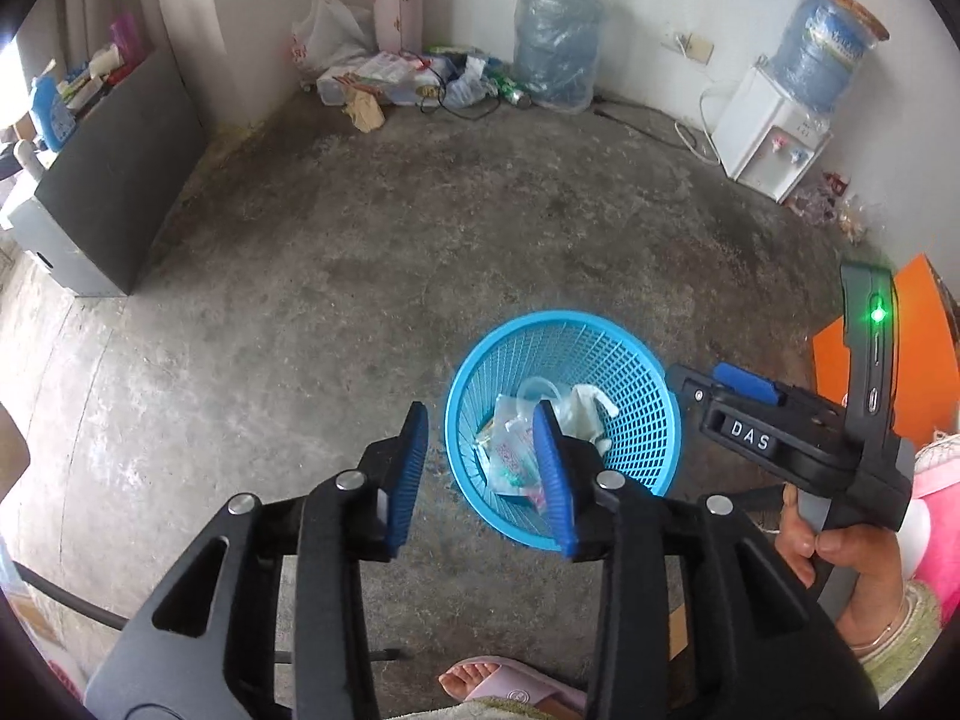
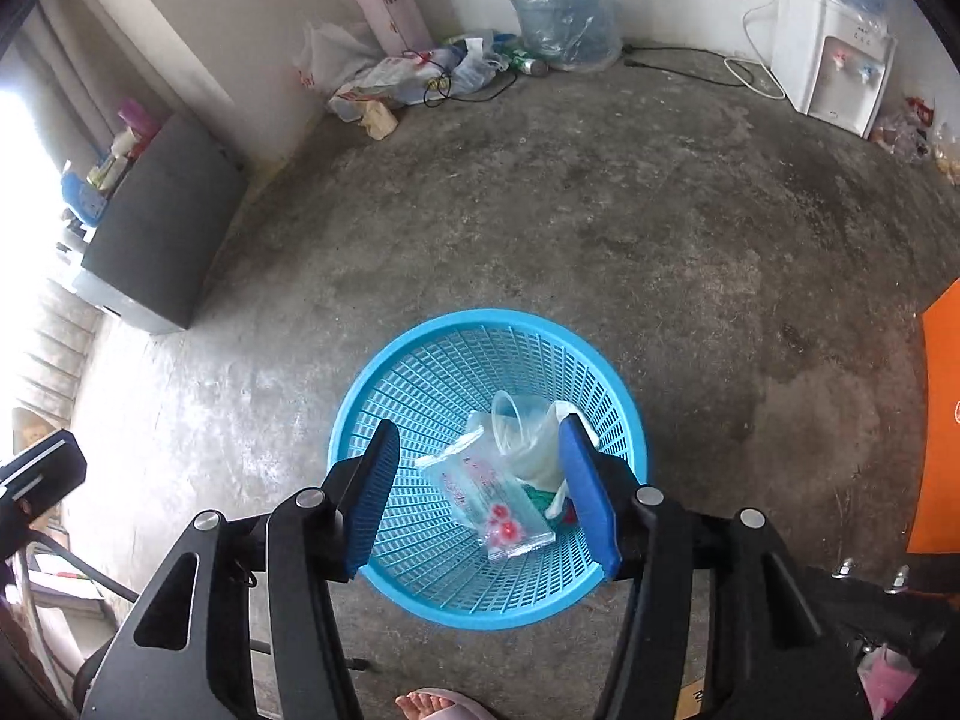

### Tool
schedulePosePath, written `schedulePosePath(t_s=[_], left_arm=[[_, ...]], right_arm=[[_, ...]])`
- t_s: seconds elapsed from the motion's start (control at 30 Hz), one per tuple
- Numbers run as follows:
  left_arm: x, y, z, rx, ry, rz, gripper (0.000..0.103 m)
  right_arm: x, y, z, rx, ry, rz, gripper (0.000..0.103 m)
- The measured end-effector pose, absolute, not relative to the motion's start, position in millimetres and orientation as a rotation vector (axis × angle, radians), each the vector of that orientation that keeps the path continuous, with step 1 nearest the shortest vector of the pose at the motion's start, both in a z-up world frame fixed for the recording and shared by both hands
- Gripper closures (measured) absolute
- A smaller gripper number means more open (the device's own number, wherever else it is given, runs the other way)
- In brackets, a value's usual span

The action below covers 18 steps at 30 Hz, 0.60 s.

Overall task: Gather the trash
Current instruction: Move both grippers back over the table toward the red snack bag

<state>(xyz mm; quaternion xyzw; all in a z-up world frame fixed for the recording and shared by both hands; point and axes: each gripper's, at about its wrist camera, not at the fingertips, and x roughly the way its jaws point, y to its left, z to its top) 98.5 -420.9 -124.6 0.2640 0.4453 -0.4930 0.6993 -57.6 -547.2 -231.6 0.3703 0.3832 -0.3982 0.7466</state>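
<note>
- Basket [image 2: 420, 360], blue mesh, lower centre of right wrist view; clear packet w/ red dots [image 2: 501, 504], plastic cup [image 2: 519, 420] and white scrap already inside.
- Right gripper [image 2: 483, 501] hangs over basket, jaws apart, nothing between the pads. Left gripper [image 1: 480, 480] also parted and empty, one finger over the near rim in left wrist view.
- Risk: dip lower and you'll prob clip the rim, tipping the light basket and spilling it.
- Risk: more litter at back wall [image 2: 414, 78], top of frame; easy to miss.
- Watch your sandalled foot [image 2: 432, 705], bottom edge, close to the basket.
</note>
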Motion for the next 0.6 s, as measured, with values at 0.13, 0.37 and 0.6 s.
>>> schedulePosePath(t_s=[0.13, 0.37, 0.6], left_arm=[[98.6, -392.6, -87.1, 0.517, 0.919, -1.085, 0.06], [106.2, -304.4, -19.1, 0.374, 0.823, -1.043, 0.057], [111.0, -191.8, 18.8, 0.249, 0.765, -0.893, 0.056]], right_arm=[[-52.2, -525.8, -204.5, 0.739, 0.795, -0.849, 0.047], [-35.5, -472.8, -149.3, 0.615, 0.728, -0.732, 0.046], [-12.6, -410.0, -103.3, 0.482, 0.733, -0.592, 0.046]])
